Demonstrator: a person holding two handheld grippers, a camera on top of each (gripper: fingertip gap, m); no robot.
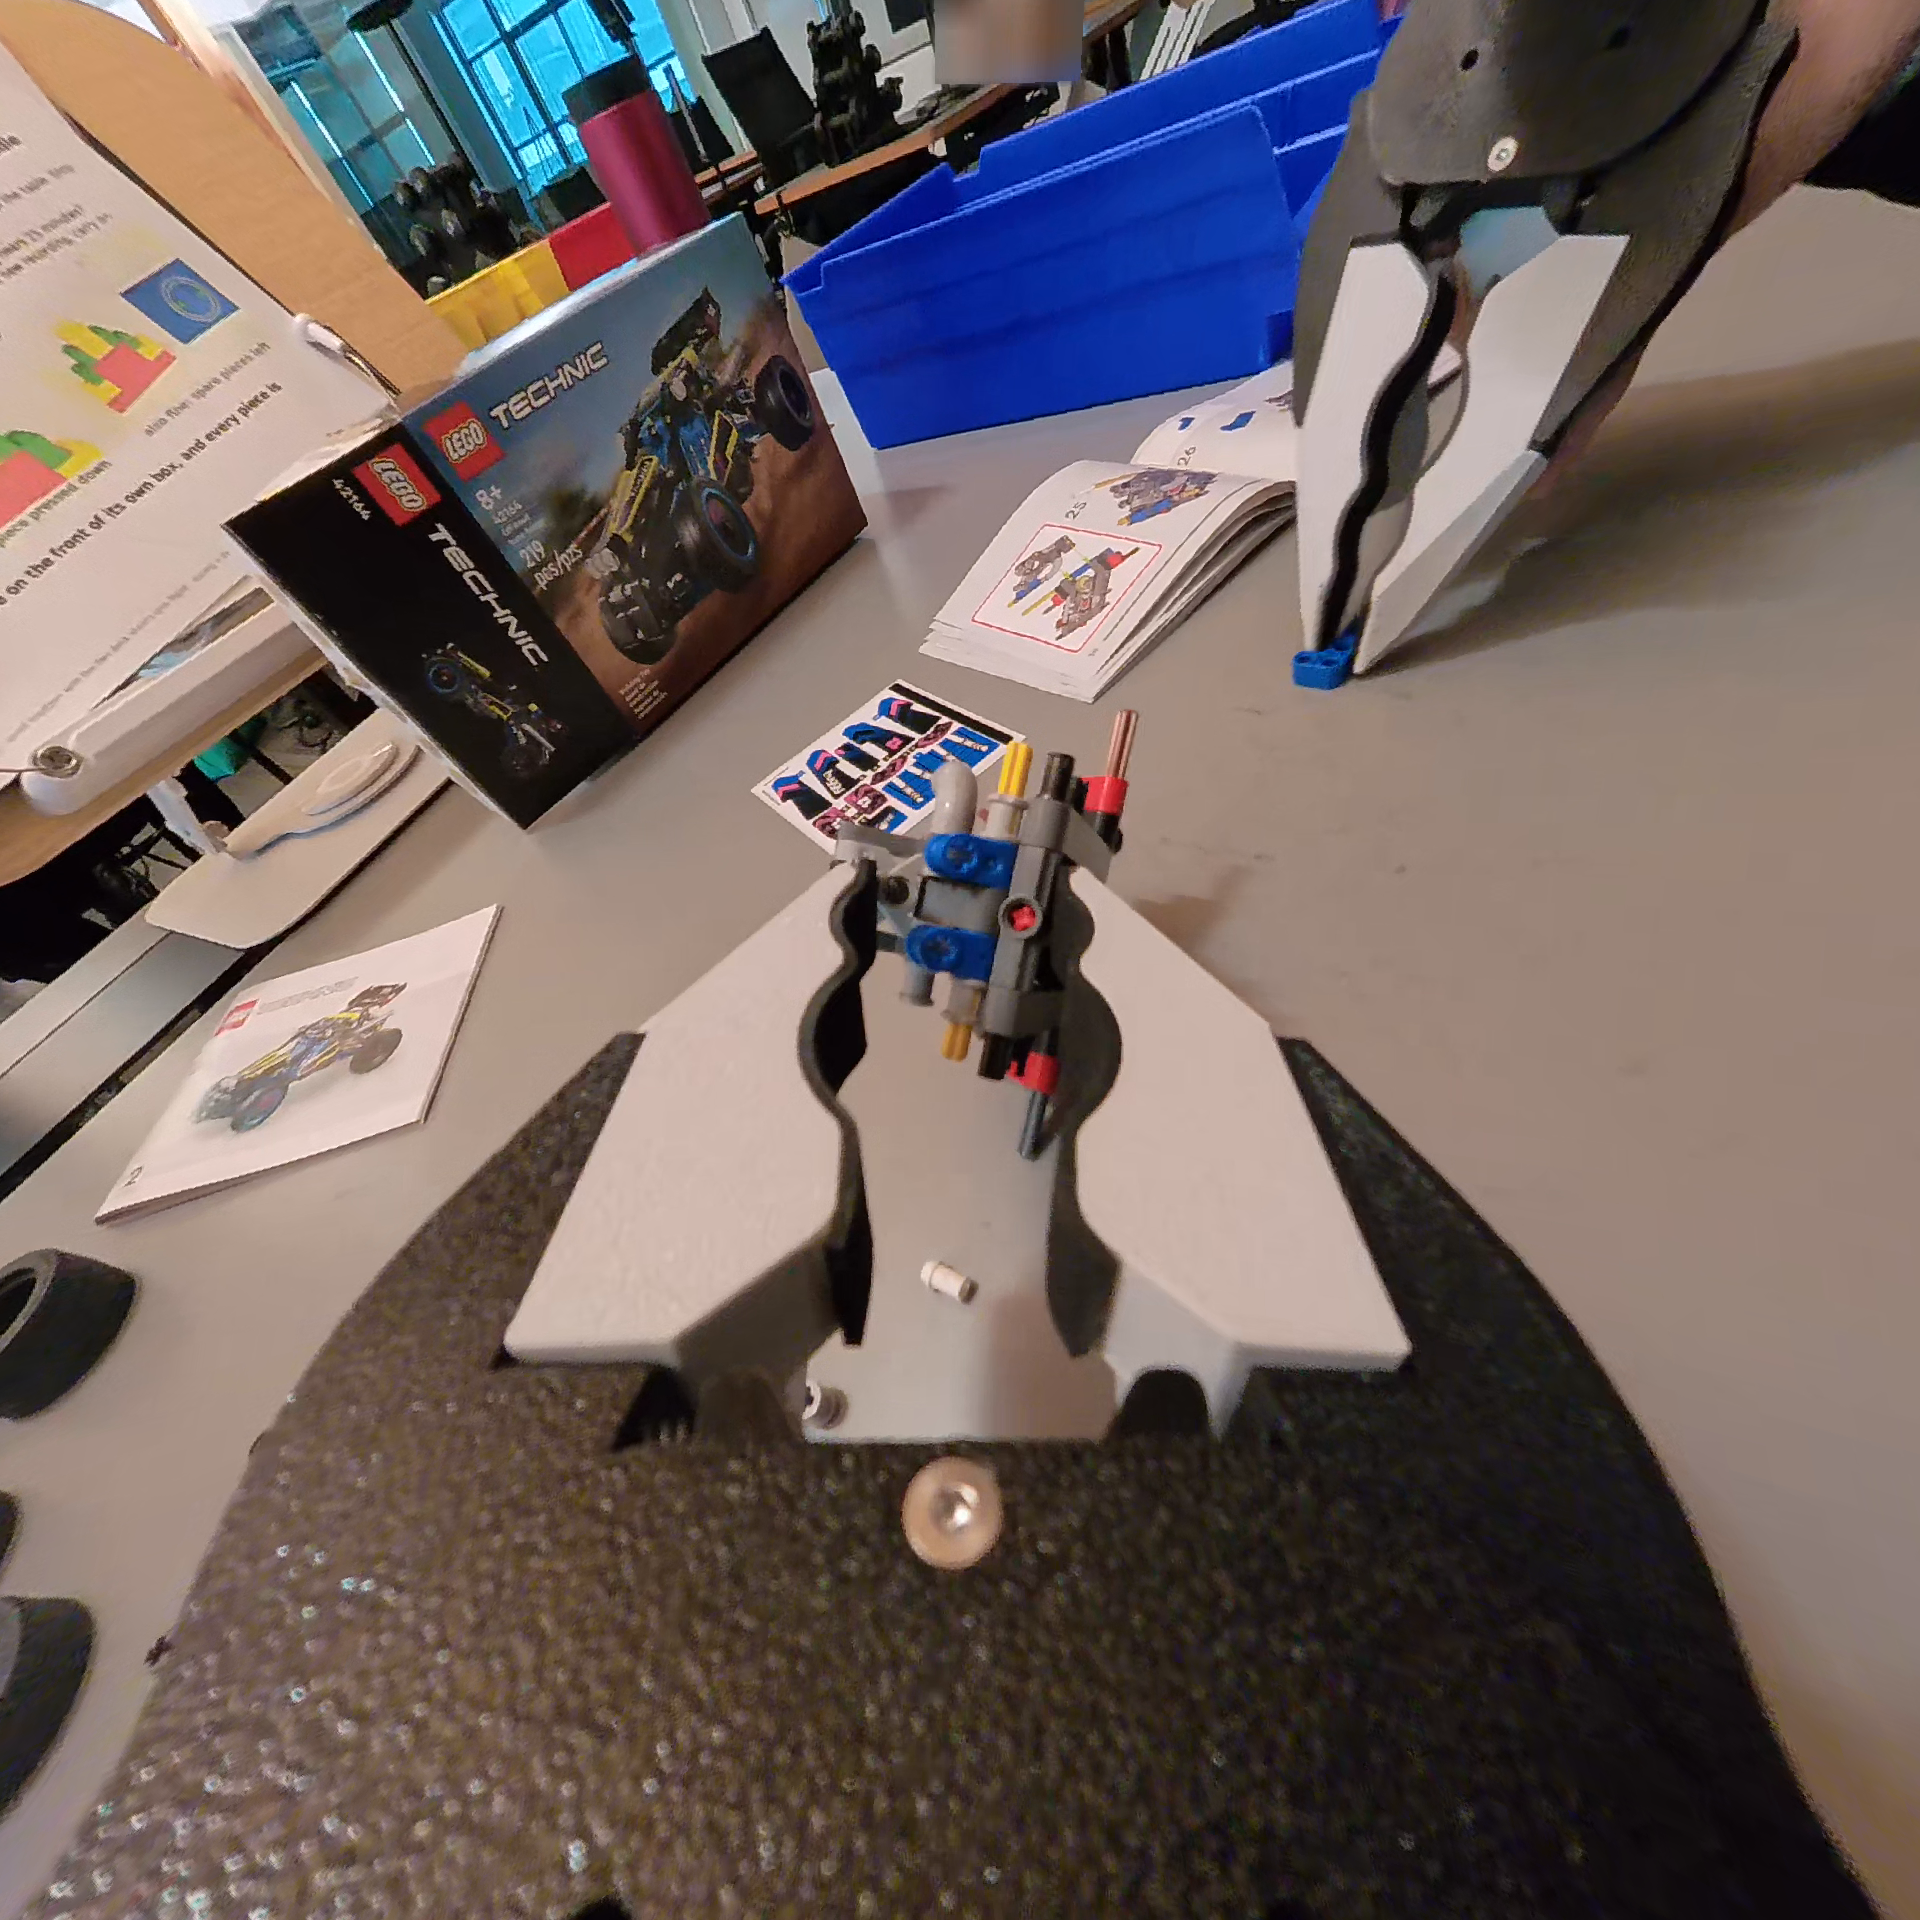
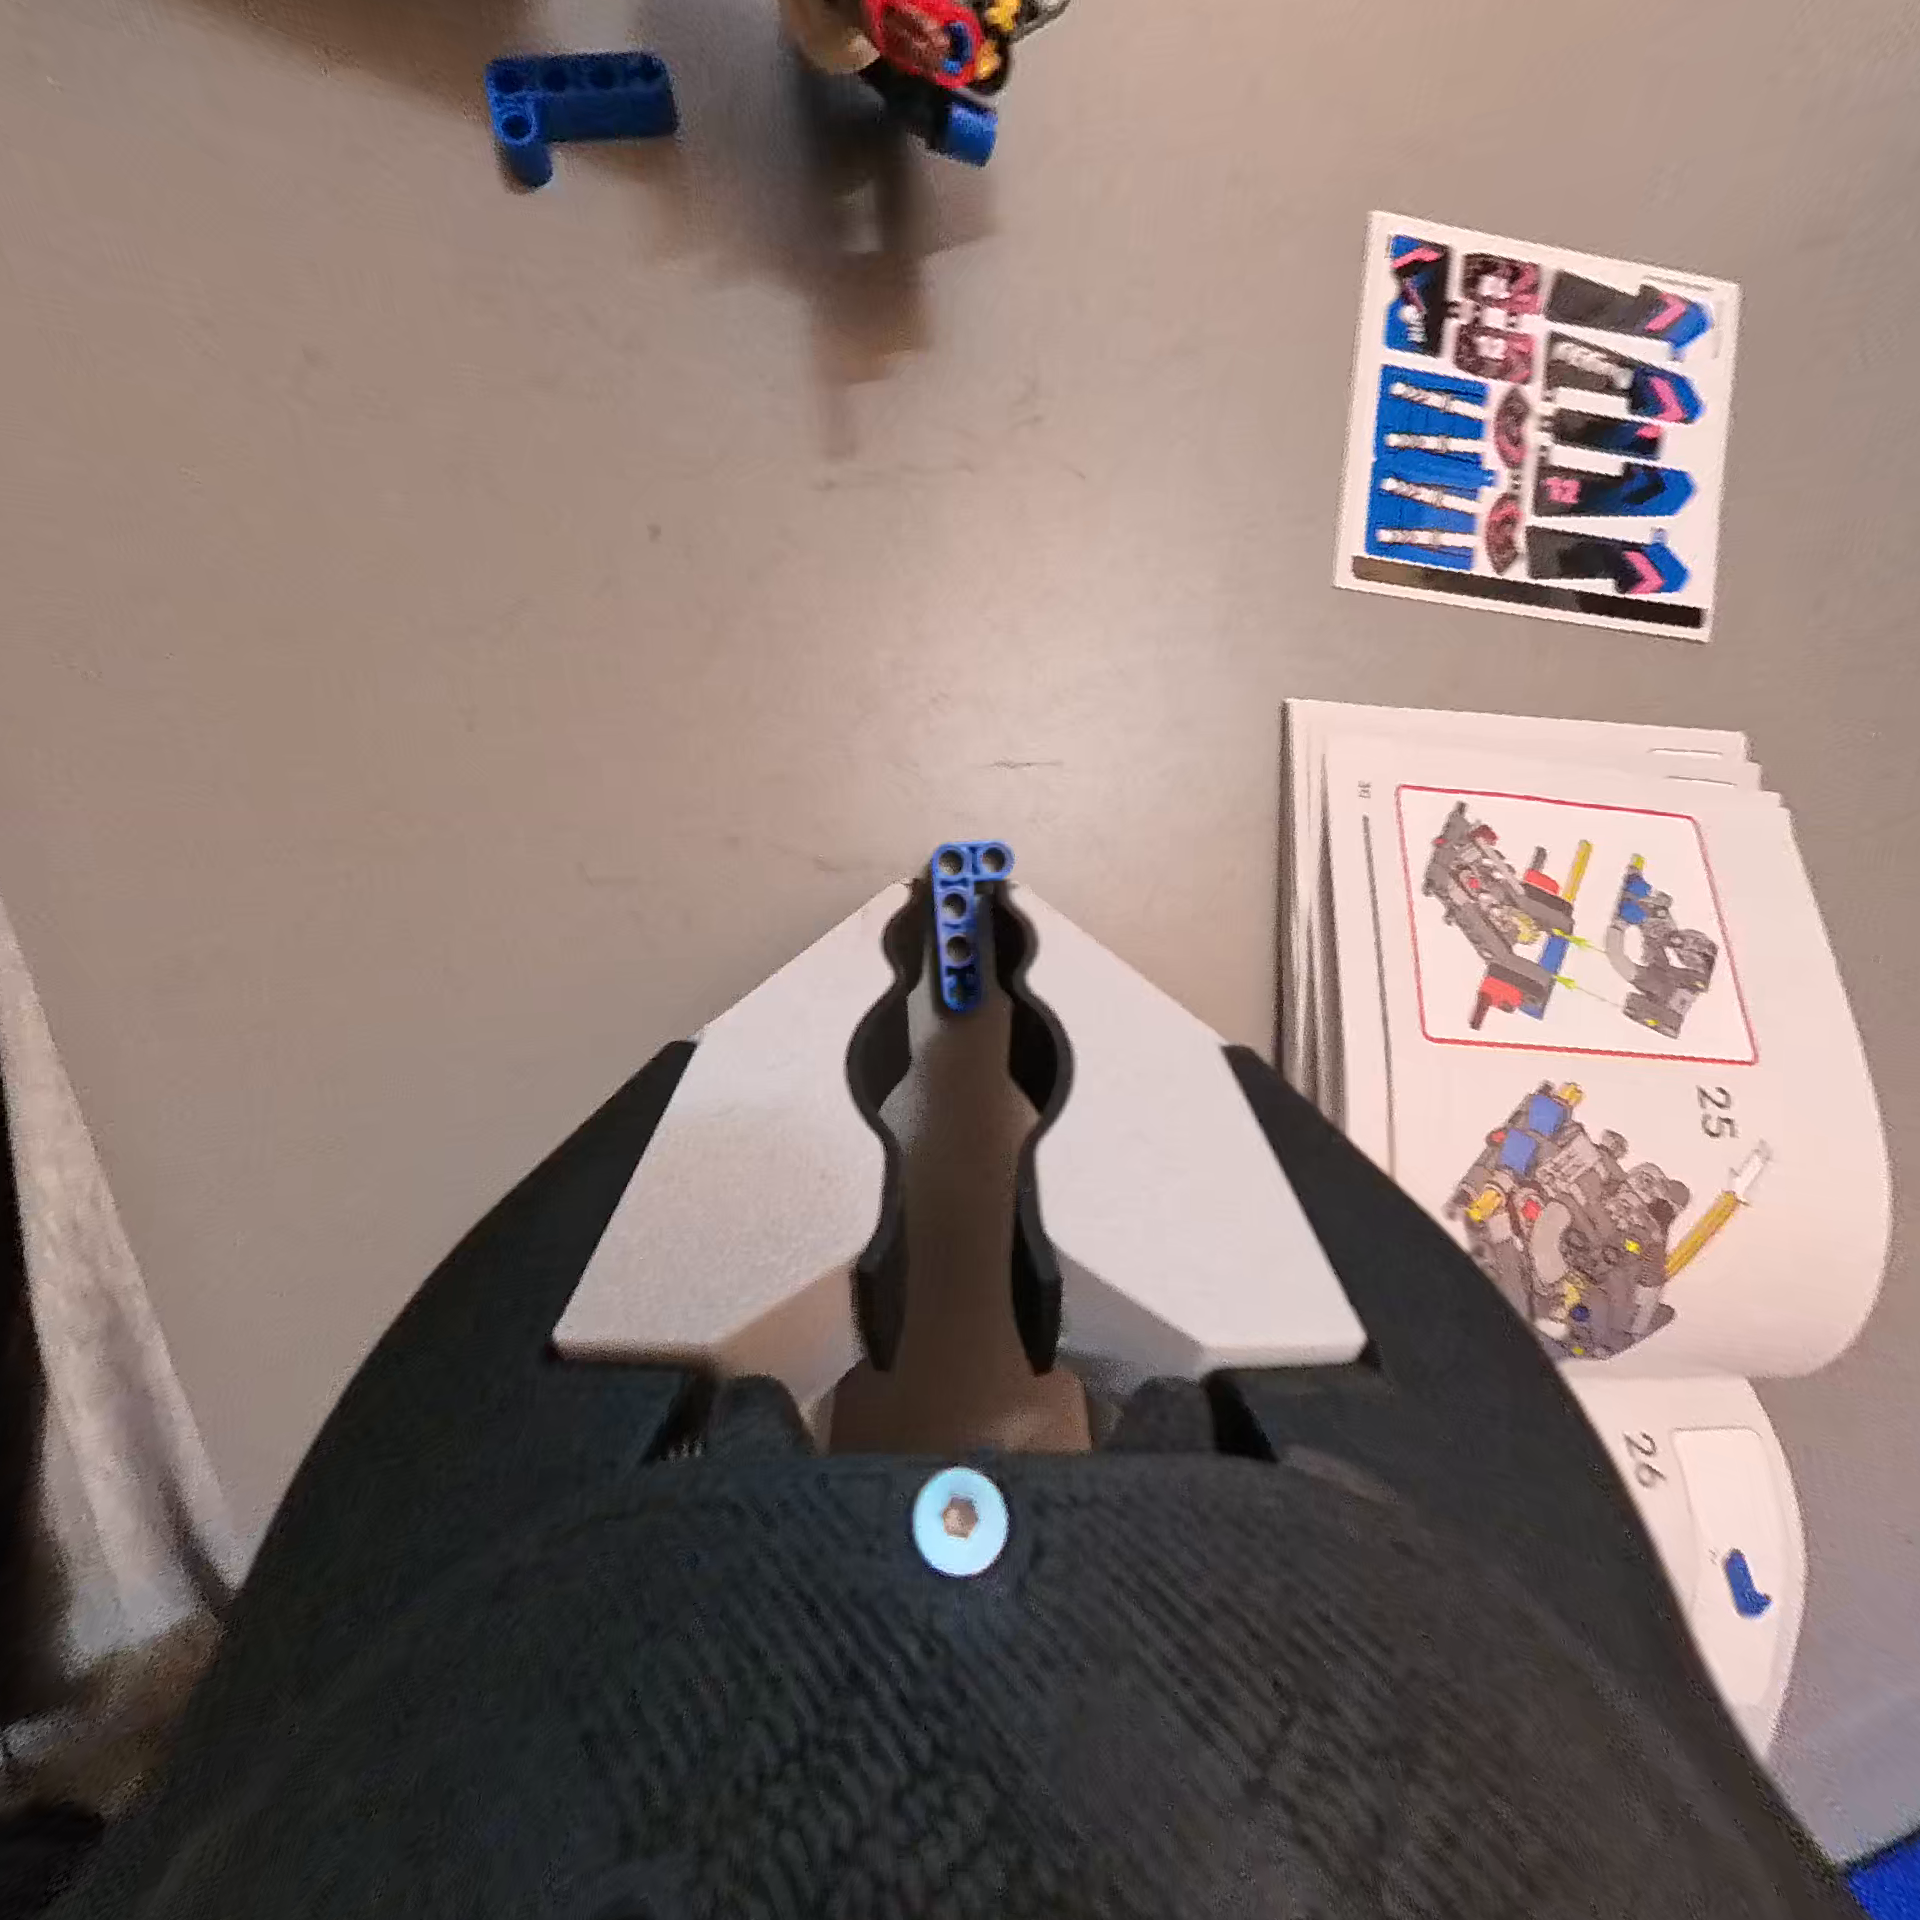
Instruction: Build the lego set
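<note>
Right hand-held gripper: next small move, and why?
Probably lift. The right hand-held gripper is closed on the blue L-shaped beam, which touches the table, while the left hand-held gripper holds the partial assembly up.

both tools clamped: left tool (image 1: 961, 935) level, right tool (image 2: 971, 935) tip-down

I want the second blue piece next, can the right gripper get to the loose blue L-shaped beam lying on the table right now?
Probably not yet: the right gripper is already shut on a blue L-beam. The table toward the loose beam looks clear.
</note>
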